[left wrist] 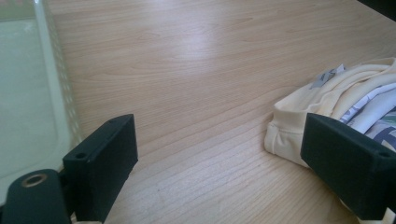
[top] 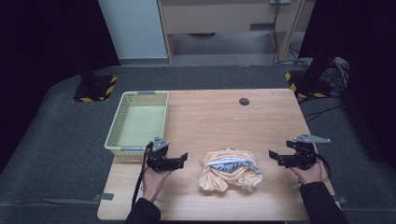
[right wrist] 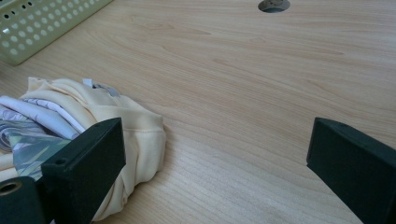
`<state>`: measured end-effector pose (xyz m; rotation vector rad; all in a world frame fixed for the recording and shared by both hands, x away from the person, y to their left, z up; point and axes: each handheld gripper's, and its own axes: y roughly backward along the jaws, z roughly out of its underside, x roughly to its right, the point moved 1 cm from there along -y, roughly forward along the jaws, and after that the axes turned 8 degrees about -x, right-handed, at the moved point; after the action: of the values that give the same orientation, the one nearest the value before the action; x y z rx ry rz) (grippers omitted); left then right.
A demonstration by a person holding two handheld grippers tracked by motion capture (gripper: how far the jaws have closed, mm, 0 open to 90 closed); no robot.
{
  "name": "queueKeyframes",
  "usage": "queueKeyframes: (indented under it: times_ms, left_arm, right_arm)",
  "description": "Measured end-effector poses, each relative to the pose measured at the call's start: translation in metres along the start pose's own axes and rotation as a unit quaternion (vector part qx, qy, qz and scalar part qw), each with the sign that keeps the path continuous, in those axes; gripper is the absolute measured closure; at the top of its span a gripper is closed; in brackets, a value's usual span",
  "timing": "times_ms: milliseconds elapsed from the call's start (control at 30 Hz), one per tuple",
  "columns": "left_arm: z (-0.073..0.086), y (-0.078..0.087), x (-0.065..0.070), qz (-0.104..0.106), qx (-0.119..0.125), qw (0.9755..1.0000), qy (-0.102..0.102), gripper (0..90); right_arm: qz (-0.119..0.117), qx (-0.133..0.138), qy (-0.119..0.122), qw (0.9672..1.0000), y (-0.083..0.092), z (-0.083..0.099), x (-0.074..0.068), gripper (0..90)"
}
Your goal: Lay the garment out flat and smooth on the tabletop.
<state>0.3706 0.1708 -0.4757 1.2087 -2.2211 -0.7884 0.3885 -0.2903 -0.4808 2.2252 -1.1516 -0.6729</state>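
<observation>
On a pale wood desk (top: 210,112): left gripper (top: 183,157) and right gripper (top: 272,154) both spread wide and empty, flanking a crumpled yellow garment (top: 229,170) near the front edge, basket (top: 120,122) at the left edge bare, nothing apparently begun.

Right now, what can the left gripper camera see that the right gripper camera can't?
The left gripper view looks down inside the pale green basket, at its smooth floor, past a thin side wall. The right gripper view instead catches the basket's outer wall with its little holes, and also the round dark hole near the table's far edge. Both see the wooden table and the crumpled yellow cloth bundle with a patterned cloth tucked in it. In both, the two black jaws stand wide apart with nothing between them.
</observation>
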Motion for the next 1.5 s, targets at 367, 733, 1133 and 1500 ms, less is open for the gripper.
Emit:
queueKeyframes:
  times_ms: [367,733,1133,1500]
  left_arm:
    - [-0.004,-0.015,0.007,0.012,-0.009,0.9999,-0.009,11.0]
    - [-0.007,-0.033,0.019,0.026,-0.014,0.9993,-0.023,11.8]
    - [-0.007,-0.052,0.027,0.042,-0.033,0.9981,-0.029,13.8]
    - [-0.006,-0.067,0.033,0.062,-0.053,0.9963,-0.024,19.9]
  right_arm:
    - [-0.019,-0.009,-0.001,0.9998,-0.014,-0.003,-0.003,6.4]
    - [-0.028,-0.02,0.003,0.9994,-0.027,-0.004,-0.006,7.5]
    - [-0.046,-0.039,0.005,0.9982,-0.046,-0.004,-0.011,10.9]
    - [-0.056,-0.054,0.01,0.997,-0.059,-0.003,-0.013,14.7]
